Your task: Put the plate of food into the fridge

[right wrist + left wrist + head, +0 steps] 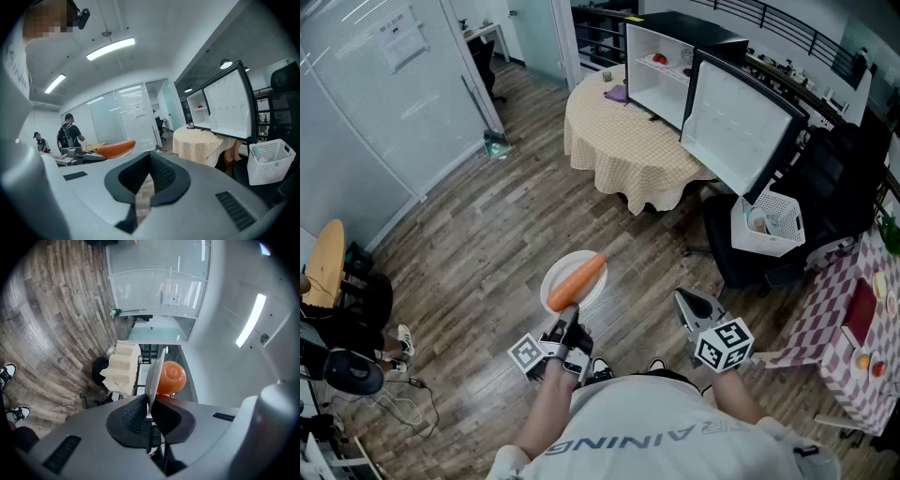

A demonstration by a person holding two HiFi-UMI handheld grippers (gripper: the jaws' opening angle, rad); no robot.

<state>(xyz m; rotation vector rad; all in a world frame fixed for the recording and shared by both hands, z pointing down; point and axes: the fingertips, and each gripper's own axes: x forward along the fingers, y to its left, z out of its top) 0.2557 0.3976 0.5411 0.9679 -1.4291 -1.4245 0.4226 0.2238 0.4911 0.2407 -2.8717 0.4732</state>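
A white plate [555, 273] with a long orange carrot [577, 279] on it is held out level over the wood floor. My left gripper [569, 315] is shut on the plate's near rim. In the left gripper view the plate [154, 373] runs edge-on between the pads, with the carrot [171, 377] beside it. My right gripper [687, 303] hangs to the right of the plate, shut, with nothing in it. The white fridge [661, 70] stands on the far round table with its door [736, 127] swung open. The fridge [199, 110] and carrot [115, 149] also show in the right gripper view.
The round table [619, 131] has a checked cloth. A white basket [769, 223] sits on a dark chair below the fridge door. A red-checked table [862, 319] stands at the right. Glass partitions run along the left. A seated person [337, 319] is at the left edge.
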